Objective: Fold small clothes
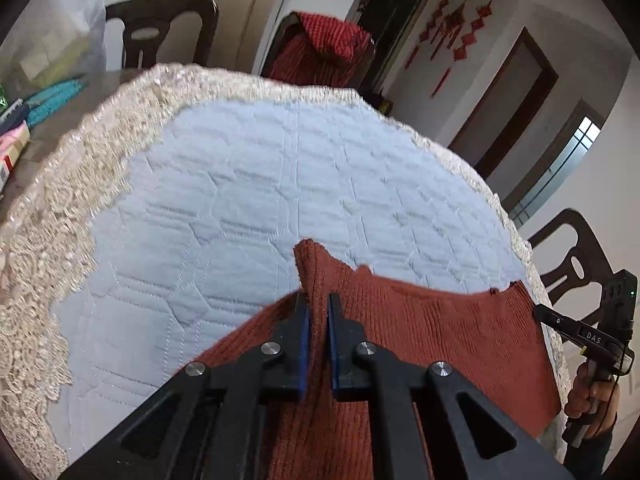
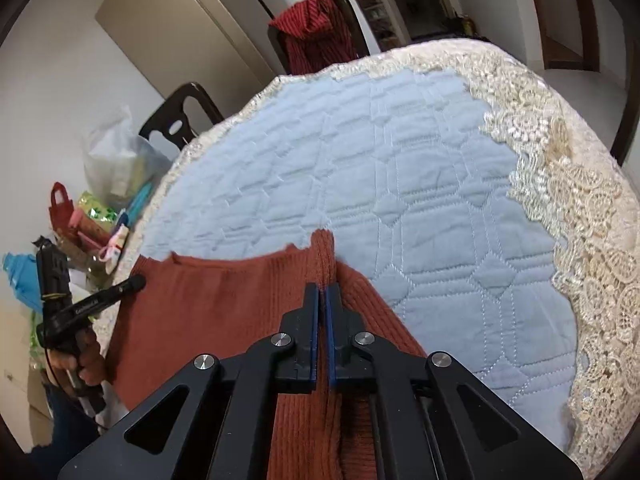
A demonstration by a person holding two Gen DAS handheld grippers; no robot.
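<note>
A rust-red ribbed knit garment [image 1: 440,332] lies at the near edge of a blue quilted table cover [image 1: 248,184]. My left gripper [image 1: 318,298] is shut on a raised corner of it, with the fabric bunched between the blue pads. In the right wrist view the same knit garment [image 2: 208,304] stretches to the left, and my right gripper [image 2: 322,290] is shut on its other raised corner. The garment's top edge runs taut between the two pinched corners. Each view shows the other gripper at its side, held by a hand [image 1: 592,396].
Cream lace trim [image 2: 580,208] borders the round table. Dark chairs stand around it, one draped with a red striped cloth [image 1: 324,48]. Bags and packets [image 2: 100,208] crowd the table's far left side. A chair back [image 1: 576,260] is close at the right.
</note>
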